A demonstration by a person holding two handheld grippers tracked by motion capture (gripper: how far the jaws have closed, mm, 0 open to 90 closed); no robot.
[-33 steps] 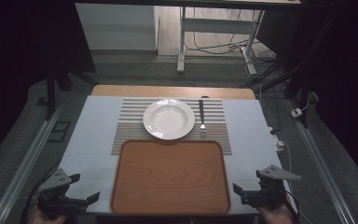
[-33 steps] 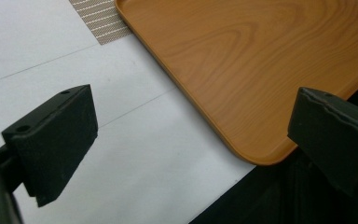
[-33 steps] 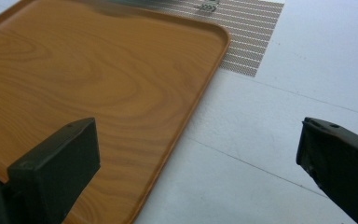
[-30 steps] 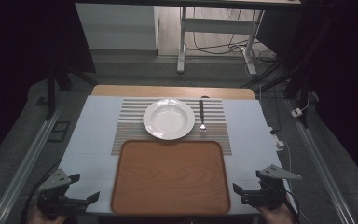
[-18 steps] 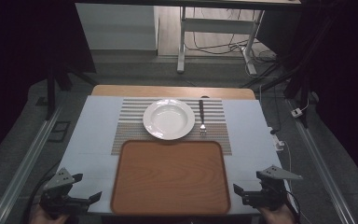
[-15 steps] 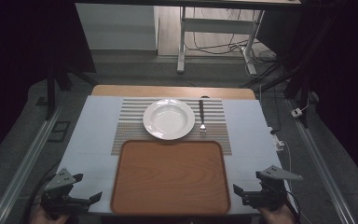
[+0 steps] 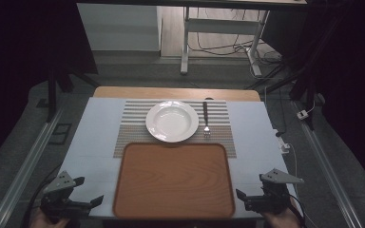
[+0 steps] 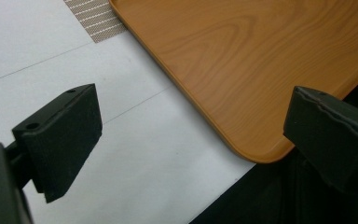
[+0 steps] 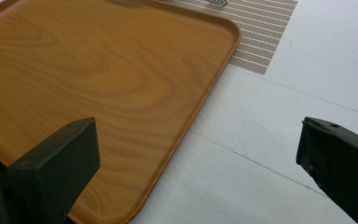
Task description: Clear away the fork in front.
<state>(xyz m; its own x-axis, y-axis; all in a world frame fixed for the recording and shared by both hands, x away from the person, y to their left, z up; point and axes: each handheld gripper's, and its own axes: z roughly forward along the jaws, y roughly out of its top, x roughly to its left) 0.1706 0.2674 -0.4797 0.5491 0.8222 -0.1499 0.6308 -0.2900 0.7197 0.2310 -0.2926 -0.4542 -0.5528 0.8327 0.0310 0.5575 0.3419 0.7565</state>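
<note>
Both grippers are held with jaws wide apart at the near corners of a wooden tray

The left gripper is seen at the table's near-left edge with nothing between its jaws; in the left gripper view its jaws frame the tray's rounded near-left corner and bare white table. The right gripper is held at the near-right edge, jaws likewise spread and empty, framing the tray's right rim in its own view. The tray is laid on the table's near middle, its far edge overlapping a striped placemat. On the placemat a white plate is set, with a fork just beside it on the right, tines toward the tray
</note>
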